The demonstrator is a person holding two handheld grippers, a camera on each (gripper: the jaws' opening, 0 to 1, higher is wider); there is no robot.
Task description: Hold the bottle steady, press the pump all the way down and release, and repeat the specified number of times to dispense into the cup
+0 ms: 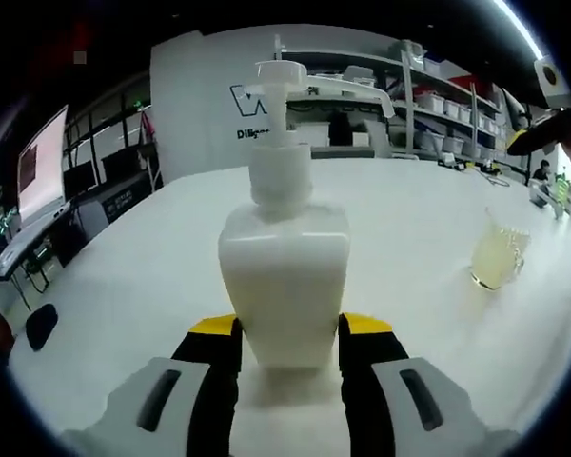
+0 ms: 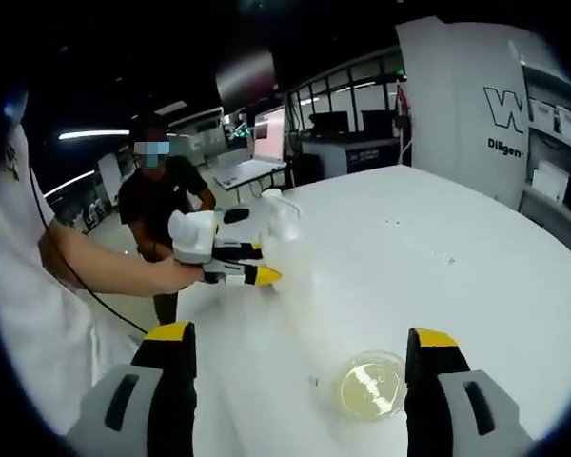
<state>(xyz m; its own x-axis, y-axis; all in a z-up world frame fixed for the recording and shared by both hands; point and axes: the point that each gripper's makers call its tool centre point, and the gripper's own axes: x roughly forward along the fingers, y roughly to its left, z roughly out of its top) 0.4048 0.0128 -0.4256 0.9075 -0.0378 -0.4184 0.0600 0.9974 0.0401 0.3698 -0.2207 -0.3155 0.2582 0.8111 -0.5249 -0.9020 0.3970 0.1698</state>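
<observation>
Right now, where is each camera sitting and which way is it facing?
Left gripper view: rides the left gripper, looking level along jaws closed on the pump bottle; cup at right.
Right gripper view: rides the open right gripper, looking down over the cup toward the left gripper and the person's forearm.
Shared: bottle, cup, white table.

The left gripper view sits low and close behind the bottle [image 1: 284,276], while the right gripper view looks down from higher, both sharing the surface [image 2: 428,248] and cup [image 2: 371,385].
</observation>
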